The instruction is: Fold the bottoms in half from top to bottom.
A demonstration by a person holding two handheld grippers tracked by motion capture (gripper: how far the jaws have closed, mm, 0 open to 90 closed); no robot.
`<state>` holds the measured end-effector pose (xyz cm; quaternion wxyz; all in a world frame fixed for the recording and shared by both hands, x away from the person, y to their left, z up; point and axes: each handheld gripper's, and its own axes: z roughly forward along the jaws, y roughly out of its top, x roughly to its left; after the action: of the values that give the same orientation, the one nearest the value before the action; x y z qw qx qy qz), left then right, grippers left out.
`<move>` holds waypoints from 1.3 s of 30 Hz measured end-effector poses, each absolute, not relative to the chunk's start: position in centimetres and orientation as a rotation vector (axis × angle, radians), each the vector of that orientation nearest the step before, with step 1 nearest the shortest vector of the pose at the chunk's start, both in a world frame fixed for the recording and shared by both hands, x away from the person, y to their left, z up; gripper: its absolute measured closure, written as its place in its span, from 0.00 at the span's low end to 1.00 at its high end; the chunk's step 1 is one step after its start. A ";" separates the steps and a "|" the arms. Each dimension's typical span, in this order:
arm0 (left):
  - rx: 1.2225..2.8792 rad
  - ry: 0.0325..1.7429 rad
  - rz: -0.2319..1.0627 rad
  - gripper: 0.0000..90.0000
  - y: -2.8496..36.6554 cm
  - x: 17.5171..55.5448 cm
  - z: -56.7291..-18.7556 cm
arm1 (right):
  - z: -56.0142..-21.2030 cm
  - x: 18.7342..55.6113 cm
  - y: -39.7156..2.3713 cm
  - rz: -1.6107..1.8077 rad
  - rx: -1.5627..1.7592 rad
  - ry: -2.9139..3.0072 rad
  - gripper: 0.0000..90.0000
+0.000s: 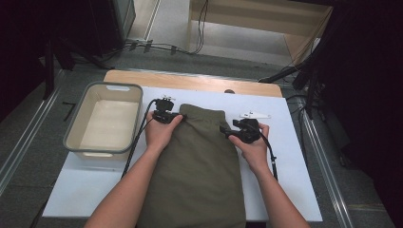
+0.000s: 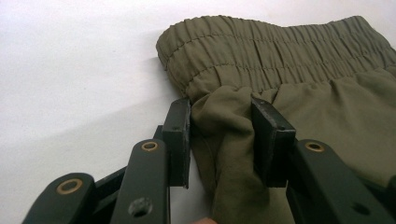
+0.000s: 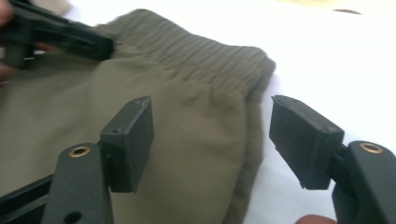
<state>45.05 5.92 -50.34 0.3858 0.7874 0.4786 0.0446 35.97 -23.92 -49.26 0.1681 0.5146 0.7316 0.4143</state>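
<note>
Olive-green trousers (image 1: 199,161) lie folded on the white table cover, elastic waistband at the far end. My left gripper (image 1: 179,116) sits at the waistband's left corner. In the left gripper view it (image 2: 222,116) is shut on a bunched fold of the trousers (image 2: 303,60) just below the waistband, both pads (image 2: 180,135) pressing the cloth. My right gripper (image 1: 225,130) is at the trousers' right edge below the waistband. In the right gripper view it (image 3: 212,121) stands open, jaws straddling the edge of the trousers (image 3: 187,93) without touching. The left gripper (image 3: 60,35) shows at the upper left there.
An empty grey-rimmed tub (image 1: 76,123) stands at the left of the white cover (image 1: 285,156). A strip of wooden tabletop (image 1: 190,80) shows along the far edge. Beyond the table, cables lie on the floor.
</note>
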 end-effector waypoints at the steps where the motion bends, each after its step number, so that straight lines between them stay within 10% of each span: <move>1: 2.000 1.219 0.105 0.67 6.0 45.1 -50.3 | -49.4 36.4 -24.0 1.170 1.477 2.074 0.35; 14: 1.979 1.225 0.155 0.52 6.0 46.0 -49.4 | -51.0 40.6 -23.7 1.076 1.580 2.100 0.42; 26: 2.023 1.252 0.063 0.63 5.9 46.3 -50.1 | -52.0 41.0 -23.4 1.053 1.560 2.134 0.44; 39: 2.038 1.211 0.003 0.86 5.8 46.1 -50.0 | -52.1 41.0 -23.4 1.166 1.606 2.159 0.85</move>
<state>46.08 5.81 -49.98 0.3760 0.7967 0.4733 0.0012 41.01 -23.40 -52.15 0.1041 0.5447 0.7323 0.3953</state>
